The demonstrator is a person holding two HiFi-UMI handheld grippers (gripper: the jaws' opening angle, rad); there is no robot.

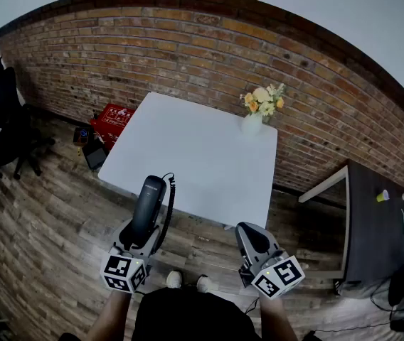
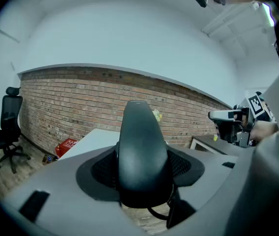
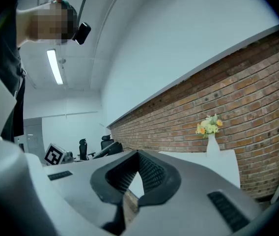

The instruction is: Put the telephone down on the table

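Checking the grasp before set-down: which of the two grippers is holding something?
The left gripper: its jaws clamp the black telephone handset, which sticks out ahead of it. The right gripper has nothing between its jaws.

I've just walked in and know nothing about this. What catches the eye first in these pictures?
First, a black telephone handset with a curly cord, clamped in the jaws of the left gripper near the bottom of the head view. Ahead of it stands a white table with a vase of flowers at its far right corner, set against a long brick wall.
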